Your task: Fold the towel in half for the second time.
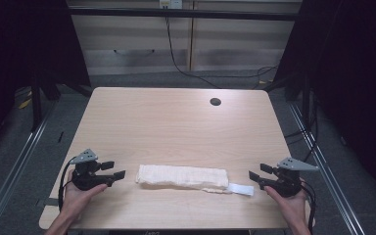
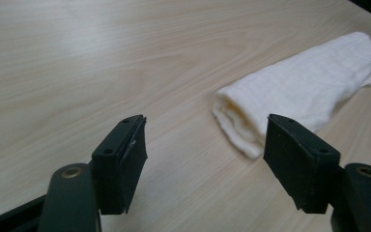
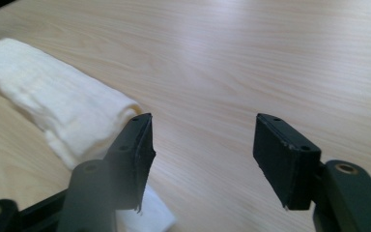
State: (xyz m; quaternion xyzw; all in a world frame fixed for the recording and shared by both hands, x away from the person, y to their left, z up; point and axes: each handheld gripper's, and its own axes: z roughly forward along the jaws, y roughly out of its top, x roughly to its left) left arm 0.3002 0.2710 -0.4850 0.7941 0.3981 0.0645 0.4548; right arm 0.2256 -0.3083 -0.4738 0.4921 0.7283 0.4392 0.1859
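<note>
Both my hands low at near edge | folded towel (image 1: 182,176) lies flat between them, white tag (image 1: 240,189) at its right end | left gripper (image 1: 113,170) open, right gripper (image 1: 256,174) open, neither touching | looks folded; table (image 1: 176,122).

A folded white towel (image 1: 182,176) lies flat near the table's front edge.
</note>
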